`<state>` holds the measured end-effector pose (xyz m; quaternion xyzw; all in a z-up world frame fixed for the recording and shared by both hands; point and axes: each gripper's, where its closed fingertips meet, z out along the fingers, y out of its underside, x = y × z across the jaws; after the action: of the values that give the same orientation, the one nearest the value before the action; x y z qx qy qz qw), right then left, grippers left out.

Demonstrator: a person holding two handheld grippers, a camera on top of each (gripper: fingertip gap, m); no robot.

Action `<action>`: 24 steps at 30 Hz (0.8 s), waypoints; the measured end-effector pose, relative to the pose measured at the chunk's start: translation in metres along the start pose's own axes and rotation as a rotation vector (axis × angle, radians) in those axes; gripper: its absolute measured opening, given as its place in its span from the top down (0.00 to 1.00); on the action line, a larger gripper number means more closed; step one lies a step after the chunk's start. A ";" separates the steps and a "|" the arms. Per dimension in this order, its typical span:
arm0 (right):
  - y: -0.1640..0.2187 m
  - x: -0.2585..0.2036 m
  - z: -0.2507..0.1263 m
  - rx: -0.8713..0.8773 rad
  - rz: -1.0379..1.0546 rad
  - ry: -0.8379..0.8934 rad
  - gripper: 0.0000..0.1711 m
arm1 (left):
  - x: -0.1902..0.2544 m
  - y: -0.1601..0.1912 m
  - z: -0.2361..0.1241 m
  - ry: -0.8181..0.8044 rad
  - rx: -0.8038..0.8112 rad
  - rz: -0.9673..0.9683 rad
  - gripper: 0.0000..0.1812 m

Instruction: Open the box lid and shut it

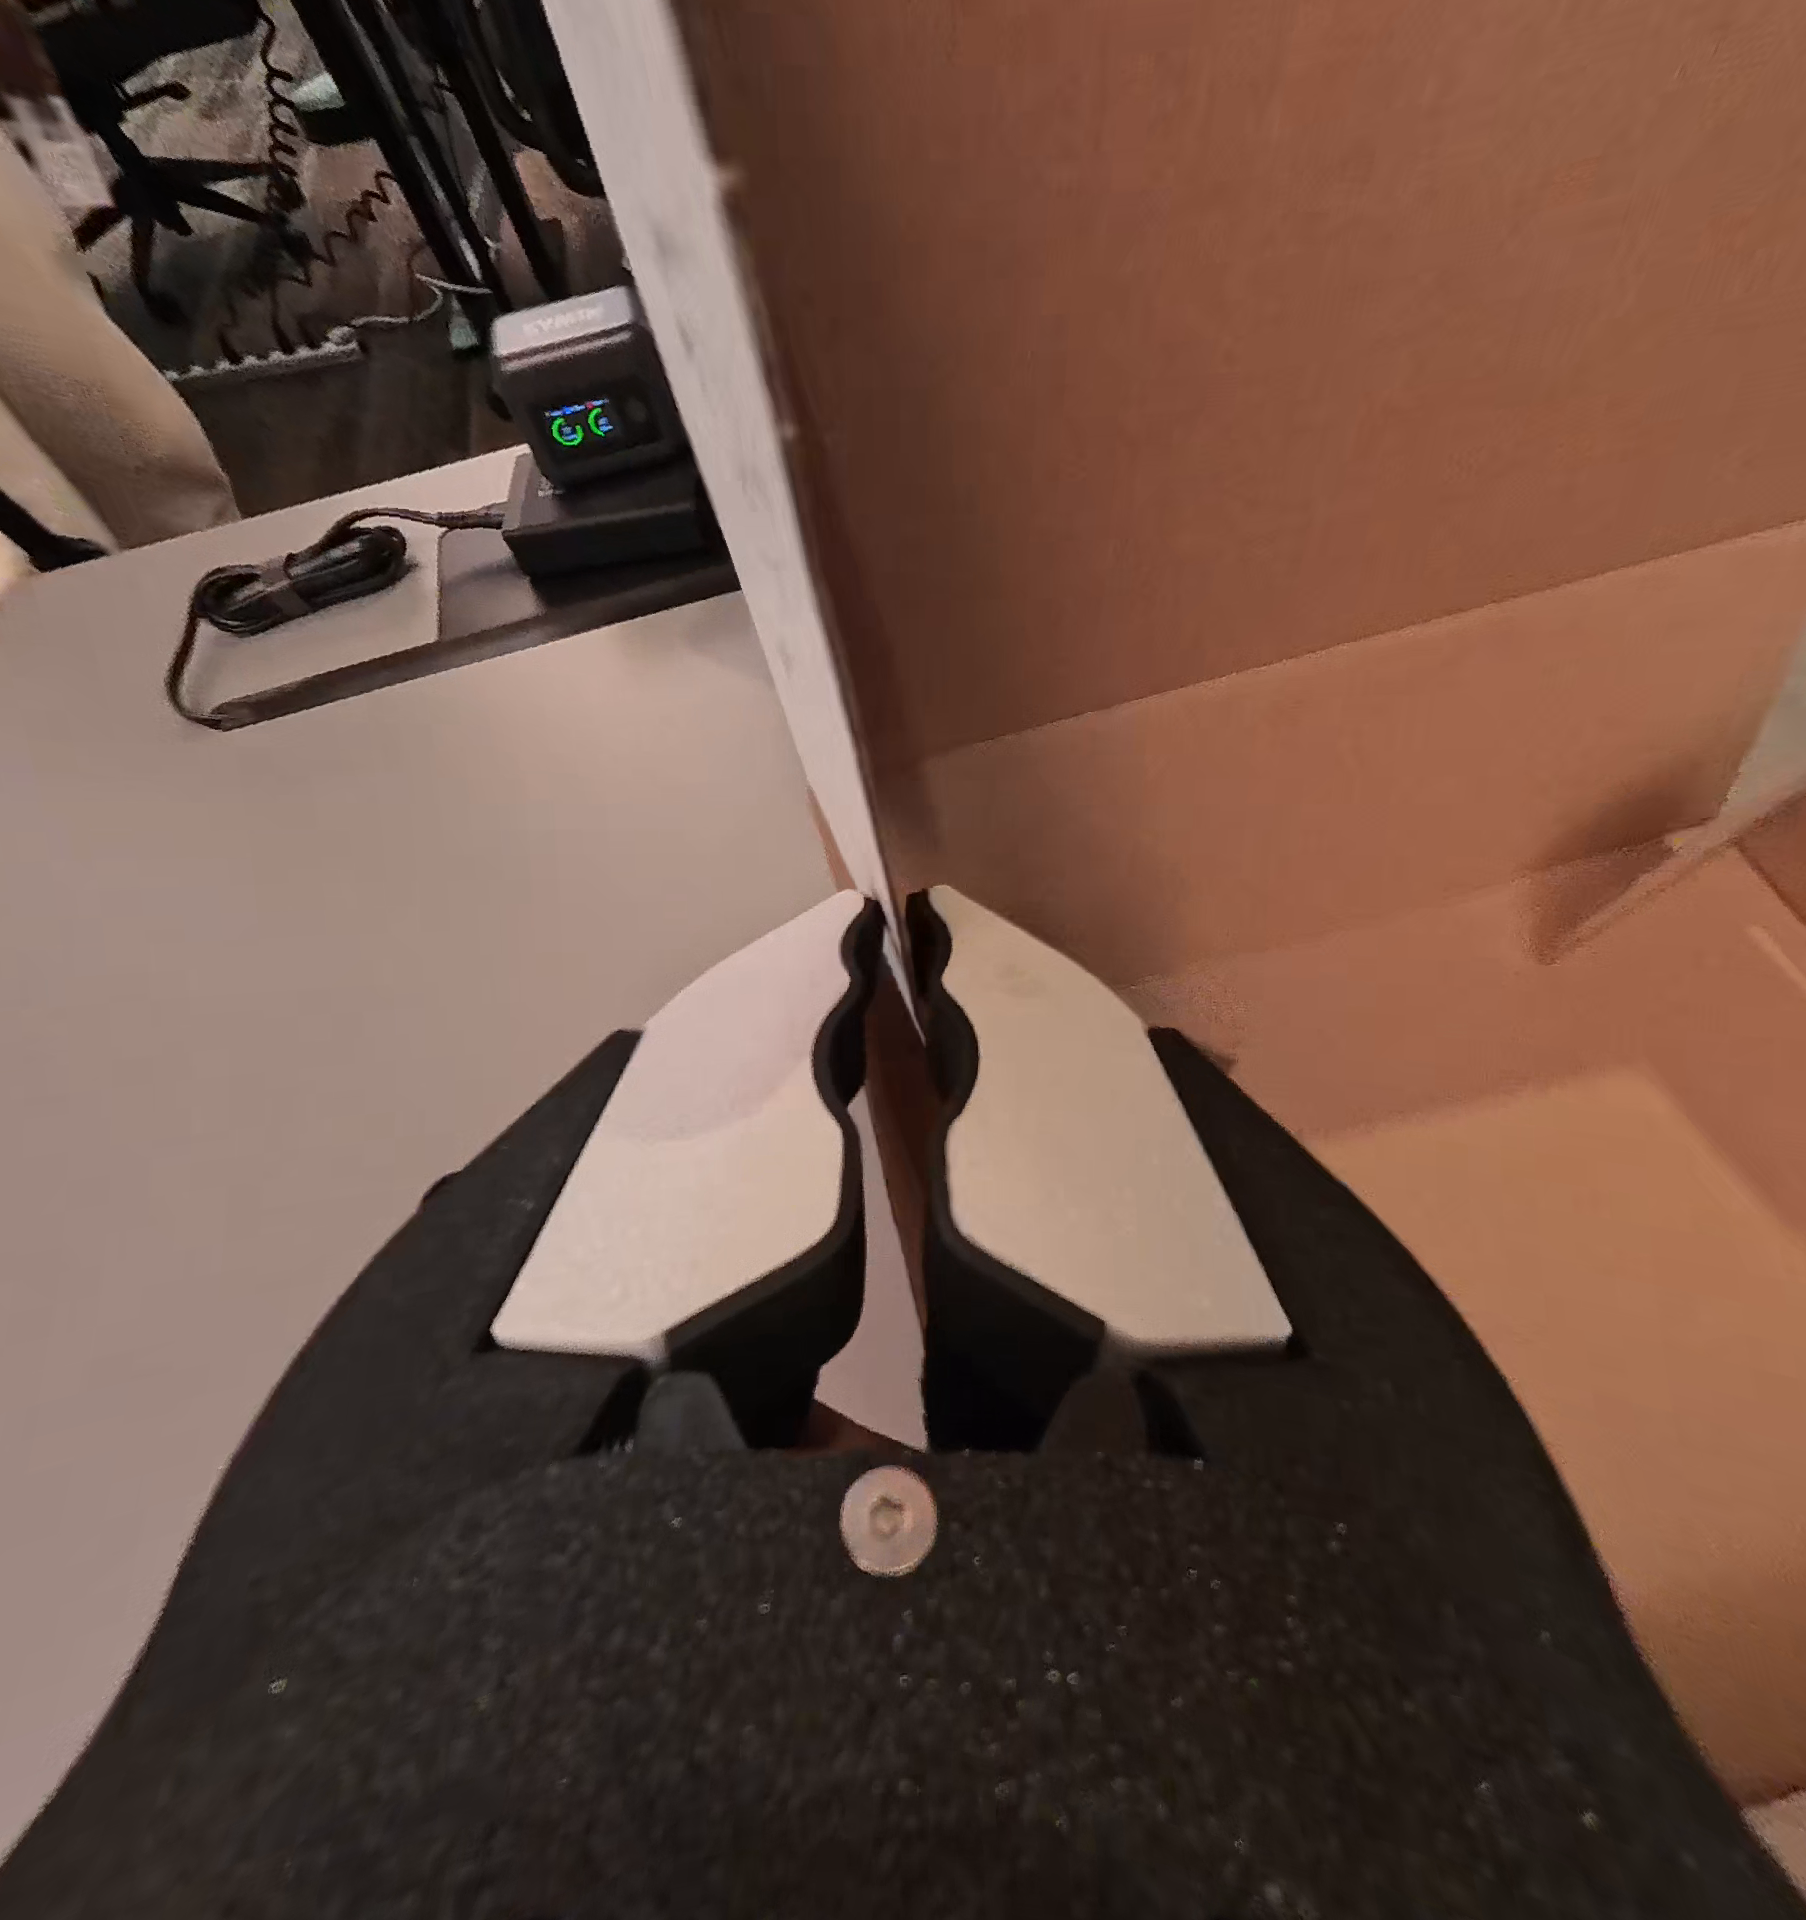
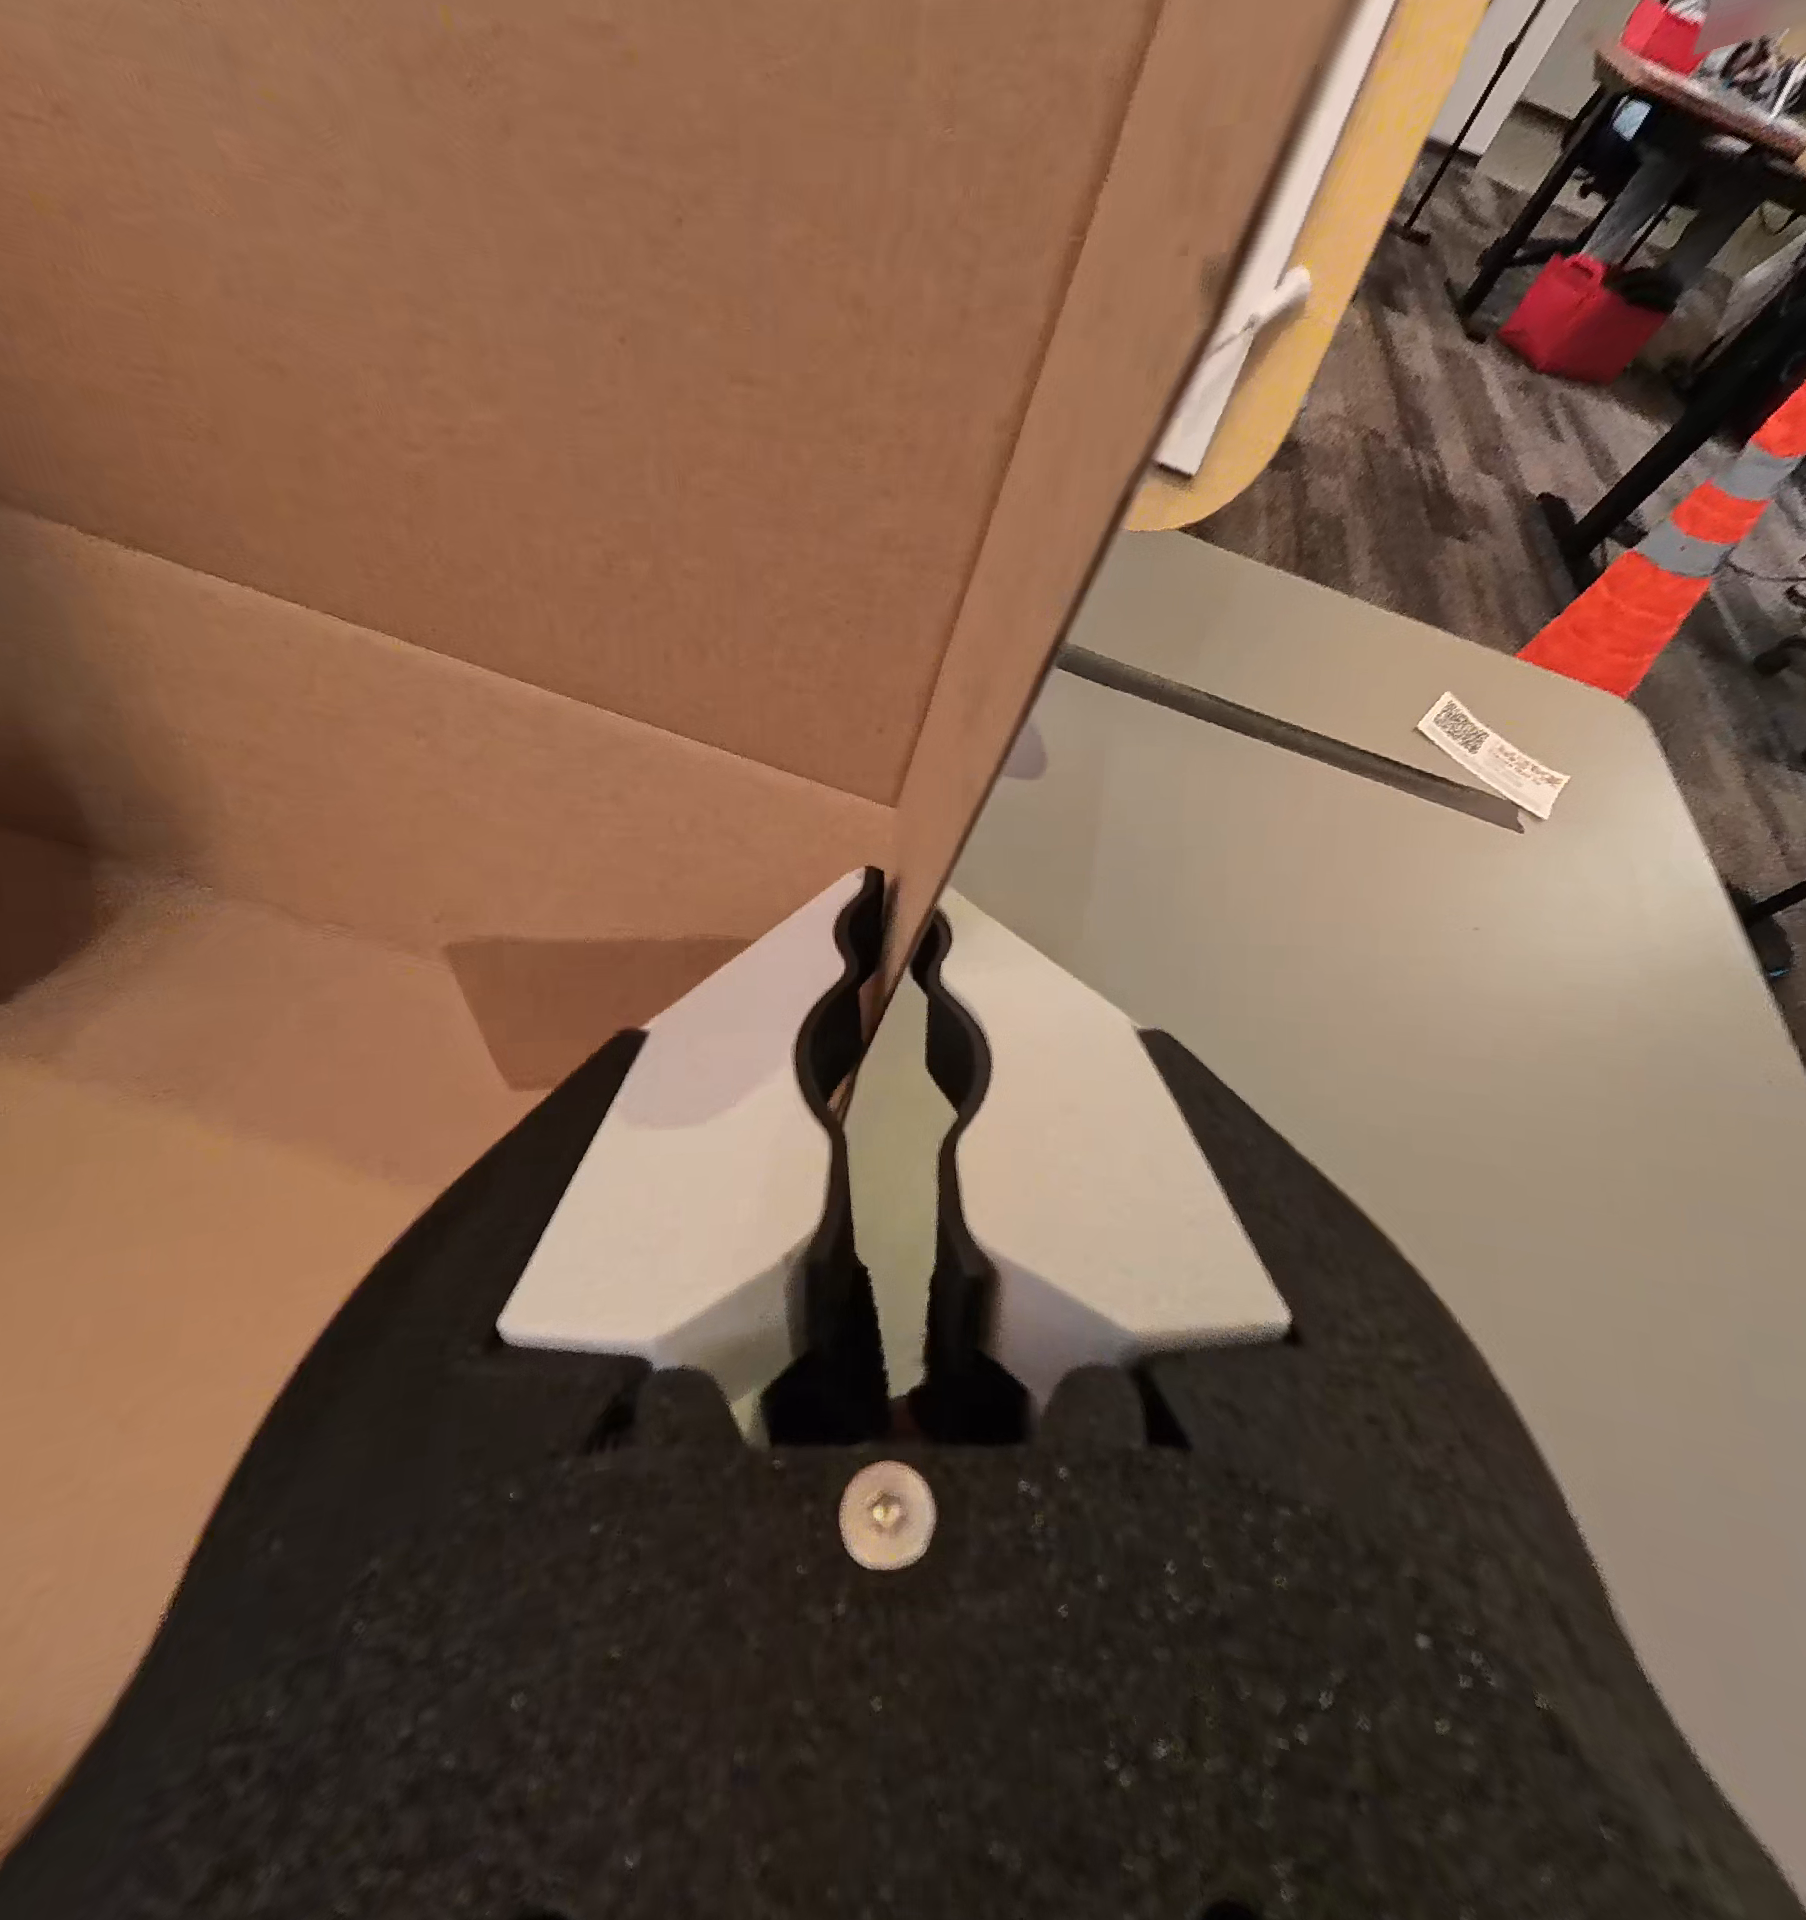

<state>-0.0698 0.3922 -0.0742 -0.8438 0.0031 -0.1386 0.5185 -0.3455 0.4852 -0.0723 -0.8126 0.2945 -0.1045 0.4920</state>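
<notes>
A brown cardboard box stands open on a pale table. Its lid [image 1: 1242,364] is raised steeply, brown inside and white outside, and the box floor [image 1: 1501,1299] shows below it. My left gripper [image 1: 896,914] is shut on the lid's left side flap [image 1: 733,416], which runs up between its white fingers. In the right wrist view the same lid [image 2: 514,364] stands up, and my right gripper [image 2: 904,914] is shut on the lid's right side flap [image 2: 1044,468]. The box's back wall [image 2: 411,748] lies behind the fingers.
On the left of the table [image 1: 307,935] sit a black charger with a lit screen [image 1: 587,416] and a coiled black cable [image 1: 296,582]. To the right, a white paper label [image 2: 1491,764] lies on the grey table [image 2: 1398,1039]. An orange cone [image 2: 1688,540] and a red bag [image 2: 1574,312] stand on the floor. The gap from one gripper's tips to the other's is roughly 30 cm.
</notes>
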 end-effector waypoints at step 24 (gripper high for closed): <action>0.009 0.011 -0.055 0.231 0.191 -0.173 0.82 | 0.012 0.001 -0.089 0.206 0.167 -0.131 0.83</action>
<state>-0.0709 0.3382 -0.0563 -0.7831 0.0228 -0.0151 0.6213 -0.3775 0.4123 -0.0301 -0.7713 0.2801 -0.2433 0.5171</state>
